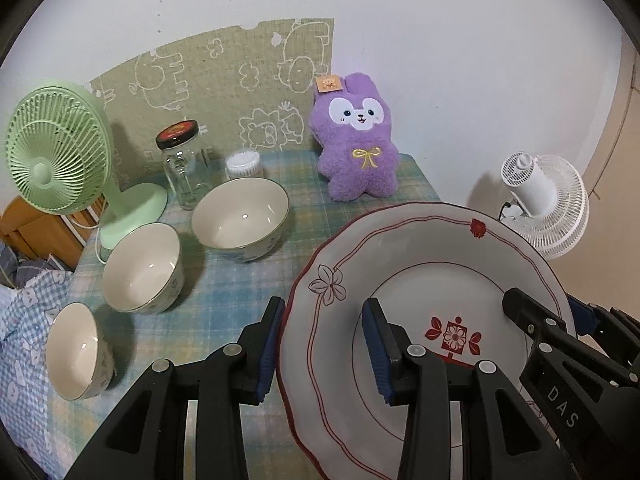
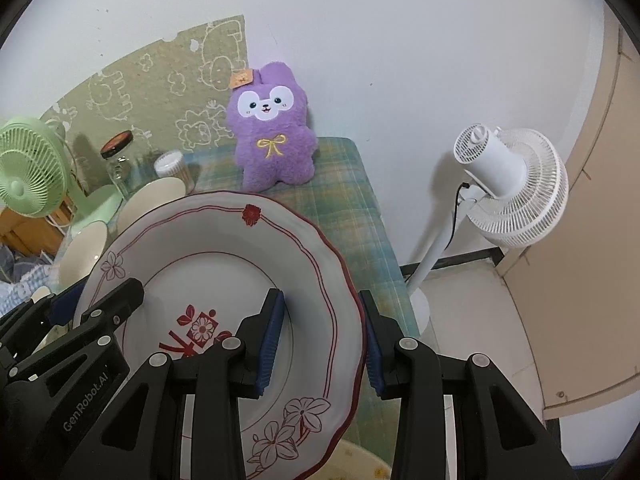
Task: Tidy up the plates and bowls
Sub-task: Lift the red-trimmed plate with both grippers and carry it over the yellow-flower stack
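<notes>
Both the left hand-held gripper [image 1: 324, 344] and right hand-held gripper [image 2: 322, 340] clamp the red-trimmed plate's [image 1: 420, 264] rims, lifted above the worktop [image 1: 248, 280], awaiting careful level placement.

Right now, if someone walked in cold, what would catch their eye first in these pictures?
The big white plate with red trim, gripped at opposite edges by the left gripper and the right gripper, fills the foreground. Behind it, a purple plush bunny sits against the wall. Three empty bowls line the left of the checked tablecloth, beside a green fan.
</notes>
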The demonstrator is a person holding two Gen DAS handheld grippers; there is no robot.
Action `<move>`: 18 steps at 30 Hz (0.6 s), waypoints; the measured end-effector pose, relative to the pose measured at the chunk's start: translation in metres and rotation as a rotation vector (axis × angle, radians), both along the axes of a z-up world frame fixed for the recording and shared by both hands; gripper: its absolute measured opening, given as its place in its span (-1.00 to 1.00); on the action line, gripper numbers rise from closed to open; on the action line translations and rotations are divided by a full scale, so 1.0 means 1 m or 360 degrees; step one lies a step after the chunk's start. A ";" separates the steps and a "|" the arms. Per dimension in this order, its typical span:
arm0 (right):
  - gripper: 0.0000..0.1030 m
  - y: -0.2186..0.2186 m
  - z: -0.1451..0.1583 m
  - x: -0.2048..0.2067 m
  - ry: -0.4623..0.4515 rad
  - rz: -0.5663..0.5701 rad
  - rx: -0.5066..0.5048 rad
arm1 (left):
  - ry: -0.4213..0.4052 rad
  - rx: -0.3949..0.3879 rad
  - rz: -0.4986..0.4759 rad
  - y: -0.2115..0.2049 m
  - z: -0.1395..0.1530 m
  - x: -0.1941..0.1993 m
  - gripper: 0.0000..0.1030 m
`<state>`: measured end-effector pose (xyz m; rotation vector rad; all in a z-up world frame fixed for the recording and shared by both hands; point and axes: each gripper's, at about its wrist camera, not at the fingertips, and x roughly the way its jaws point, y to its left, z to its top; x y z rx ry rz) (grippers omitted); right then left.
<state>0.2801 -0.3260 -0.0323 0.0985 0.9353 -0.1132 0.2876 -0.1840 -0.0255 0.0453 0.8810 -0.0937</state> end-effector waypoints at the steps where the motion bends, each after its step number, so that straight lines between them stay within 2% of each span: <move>1: -0.22 0.001 0.002 -0.003 -0.0003 -0.0002 -0.0003 | -0.0003 0.0004 -0.0003 0.000 0.001 -0.004 -0.23; 9: -0.22 0.005 0.014 -0.036 -0.0013 -0.0043 -0.0040 | 0.0008 0.0001 -0.0052 -0.001 0.002 -0.037 -0.23; 18: -0.22 0.004 0.011 -0.078 0.0009 -0.0087 -0.0053 | 0.0019 -0.0012 -0.0104 -0.004 -0.001 -0.069 -0.23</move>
